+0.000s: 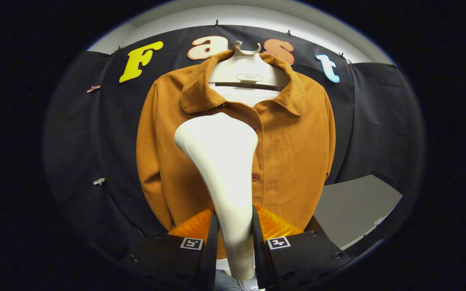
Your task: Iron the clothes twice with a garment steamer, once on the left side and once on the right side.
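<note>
Ahead, we are pinching the garment steamer (223, 161) in the hand-held gripper (235, 238), its long axis aiming twelve o'clock at the shirt (293, 145).

Light falls from above and in front, so the white steamer (221, 161) glares slightly while the orange shirt (289, 153) stays evenly lit and sharp. Fisheye bending curves the edges, where the surroundings dim.

The gripper (235, 238) fingers, pressed on the steamer's handle, sit in shadow.

Plain rust-orange collared jacket (289, 145) hung on a white plastic hanger (248, 74), small reddish buttons (254, 177) down its front. A glossy cream-white garment steamer (225, 161), unpatterned, stood before the jacket. Behind the jacket, black cloth wall (378, 121); pale grey tabletop (354, 202) beside it.
</note>
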`<act>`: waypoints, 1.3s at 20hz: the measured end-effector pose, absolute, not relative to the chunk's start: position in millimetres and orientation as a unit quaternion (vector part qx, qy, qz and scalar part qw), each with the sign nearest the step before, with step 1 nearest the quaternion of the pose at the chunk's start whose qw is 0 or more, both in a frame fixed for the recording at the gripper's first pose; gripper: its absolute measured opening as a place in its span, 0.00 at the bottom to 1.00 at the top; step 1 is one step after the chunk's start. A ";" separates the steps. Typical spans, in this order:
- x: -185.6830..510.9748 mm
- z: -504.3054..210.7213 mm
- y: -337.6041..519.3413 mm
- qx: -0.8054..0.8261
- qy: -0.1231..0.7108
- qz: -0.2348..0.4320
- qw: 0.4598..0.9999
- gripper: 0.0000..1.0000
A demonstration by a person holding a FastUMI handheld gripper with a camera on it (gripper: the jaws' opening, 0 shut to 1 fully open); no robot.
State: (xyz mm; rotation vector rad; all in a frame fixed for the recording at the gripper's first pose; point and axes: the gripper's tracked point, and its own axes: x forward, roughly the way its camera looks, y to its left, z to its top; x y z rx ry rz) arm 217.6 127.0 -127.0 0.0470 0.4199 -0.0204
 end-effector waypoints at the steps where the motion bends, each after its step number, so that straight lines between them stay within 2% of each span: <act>1: 220.8 -132.9 131.3 0.022 0.216 -0.009 0.976 0.43; 12: 250.6 -188.6 141.6 0.017 0.276 -0.016 0.961 0.43; 26: 239.6 -256.8 140.1 0.023 0.347 -0.012 0.938 0.43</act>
